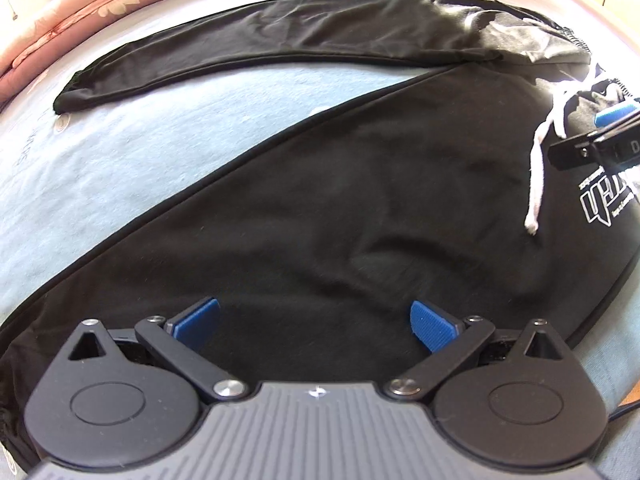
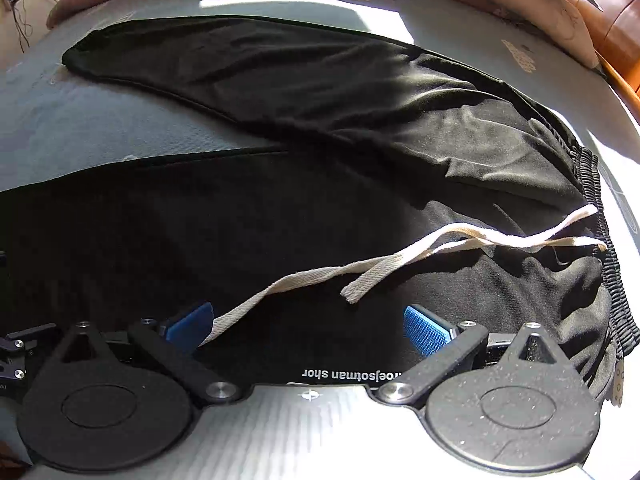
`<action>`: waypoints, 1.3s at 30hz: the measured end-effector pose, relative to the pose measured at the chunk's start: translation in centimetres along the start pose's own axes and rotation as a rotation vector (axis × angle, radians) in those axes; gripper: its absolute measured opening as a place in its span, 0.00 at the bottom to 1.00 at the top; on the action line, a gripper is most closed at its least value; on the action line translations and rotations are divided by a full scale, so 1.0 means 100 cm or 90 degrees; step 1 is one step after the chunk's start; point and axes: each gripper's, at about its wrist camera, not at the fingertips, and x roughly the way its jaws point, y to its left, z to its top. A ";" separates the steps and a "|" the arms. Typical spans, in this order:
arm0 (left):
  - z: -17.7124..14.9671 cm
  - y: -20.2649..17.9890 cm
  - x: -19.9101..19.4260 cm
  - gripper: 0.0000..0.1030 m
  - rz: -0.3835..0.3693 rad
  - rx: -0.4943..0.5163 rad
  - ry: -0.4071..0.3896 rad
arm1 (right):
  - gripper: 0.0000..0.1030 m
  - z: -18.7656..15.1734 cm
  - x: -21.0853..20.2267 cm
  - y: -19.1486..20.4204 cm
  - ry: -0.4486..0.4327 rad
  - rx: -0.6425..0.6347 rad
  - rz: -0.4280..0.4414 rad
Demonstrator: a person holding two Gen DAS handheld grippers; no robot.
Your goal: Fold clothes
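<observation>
black trousers [image 1: 360,200] spread flat, near leg's cuff cut off, left tool [image 1: 314,322] agape

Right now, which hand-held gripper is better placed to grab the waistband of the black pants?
The right hand-held gripper: it hangs open over the pants near the drawstring and elastic waistband. The left hand-held gripper is open over mid-leg.

Black cotton jogging trousers [image 1: 360,184] carry a white outlined logo print [image 1: 600,200] and an off-white flat drawstring [image 2: 360,272]. The bed's sheet [image 1: 120,152] is pale blue with faint flowers; the folded quilt [image 1: 80,4] is pink with cream blossoms. Each black claw has blue ribbed pads [image 2: 426,330].
</observation>
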 end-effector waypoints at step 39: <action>-0.066 0.135 -0.032 0.99 0.038 -0.169 0.013 | 1.00 0.023 0.019 0.147 0.063 -0.186 0.120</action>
